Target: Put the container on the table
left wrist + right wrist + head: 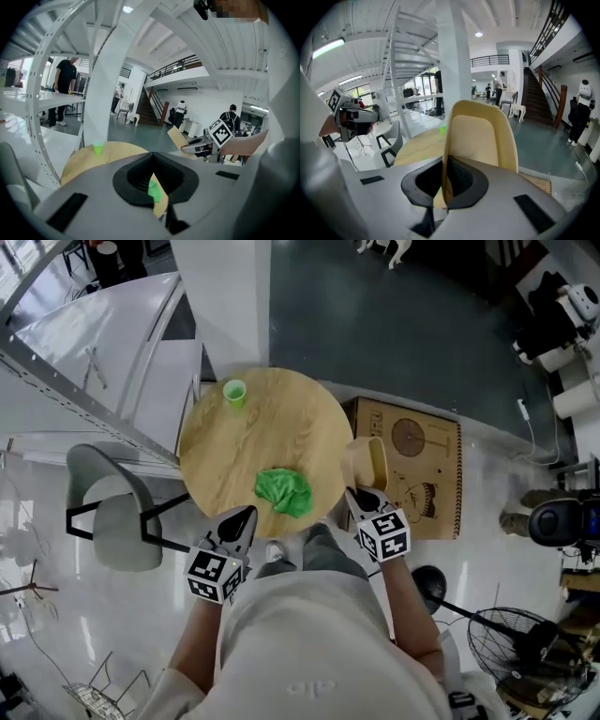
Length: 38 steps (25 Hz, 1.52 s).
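Observation:
A beige plastic container [367, 463] hangs upright just off the right edge of the round wooden table [262, 432]. My right gripper [362, 497] is shut on its near wall. In the right gripper view the container [480, 136] fills the middle, its thin wall pinched in the right gripper [445, 183]. My left gripper [244, 517] hovers at the table's near edge, beside a crumpled green cloth [284, 491], shut with nothing in it. The left gripper view shows the left gripper [157, 187], the cloth [154, 191] just beyond it, and the container [177, 138] at the right.
A small green cup [234, 392] stands at the table's far left. A cardboard box [417, 460] lies on the floor right of the table, partly under the container. A grey chair [117, 512] stands at the left, white staircase framing [84, 381] behind it, and a fan [525, 643] at lower right.

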### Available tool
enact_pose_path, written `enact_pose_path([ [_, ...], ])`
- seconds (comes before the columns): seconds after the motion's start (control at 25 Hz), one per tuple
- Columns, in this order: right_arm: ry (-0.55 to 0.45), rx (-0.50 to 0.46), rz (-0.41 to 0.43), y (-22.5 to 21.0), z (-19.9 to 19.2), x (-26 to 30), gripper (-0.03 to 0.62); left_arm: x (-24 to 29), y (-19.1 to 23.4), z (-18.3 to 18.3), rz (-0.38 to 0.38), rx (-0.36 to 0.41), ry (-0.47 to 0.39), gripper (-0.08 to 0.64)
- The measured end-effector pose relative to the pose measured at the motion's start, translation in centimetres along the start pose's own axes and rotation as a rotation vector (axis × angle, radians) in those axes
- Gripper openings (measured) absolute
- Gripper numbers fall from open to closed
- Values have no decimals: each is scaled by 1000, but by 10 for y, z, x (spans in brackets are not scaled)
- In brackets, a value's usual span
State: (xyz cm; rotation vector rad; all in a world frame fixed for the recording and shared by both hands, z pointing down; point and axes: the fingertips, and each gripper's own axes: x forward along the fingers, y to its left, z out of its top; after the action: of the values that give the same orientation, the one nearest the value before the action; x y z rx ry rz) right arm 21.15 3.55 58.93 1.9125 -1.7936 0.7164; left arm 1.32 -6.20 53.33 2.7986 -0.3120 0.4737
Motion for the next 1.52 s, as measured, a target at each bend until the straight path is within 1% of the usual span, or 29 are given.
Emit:
enact_pose_path([
  [0.16,55,-45,31,-22,3,41,32,5,25,-2,68,-33,12,15],
  [0.36,102,-80,98,-53,11,95,32,26,53,5,175,-77,31,15],
  [0.52,155,-120,144,-74,13,139,32,40,70,7,257,-118,53,15],
  [0.72,242,-168,192,-95,9,191,32,50,86,9,341,-172,77,15],
  [0.84,285,-190,214,-104,6,219,32,54,94,9,383,-188,88,15],
  [1.16,383,-249,260,-113,-4,279,34,55,104,-4,480,-253,108,15],
  [1.36,408,-285,278,-112,1,306,34,52,105,-10,521,-293,111,15],
  [1.52,408,-319,287,-106,10,324,34,45,105,-15,557,-318,109,15],
])
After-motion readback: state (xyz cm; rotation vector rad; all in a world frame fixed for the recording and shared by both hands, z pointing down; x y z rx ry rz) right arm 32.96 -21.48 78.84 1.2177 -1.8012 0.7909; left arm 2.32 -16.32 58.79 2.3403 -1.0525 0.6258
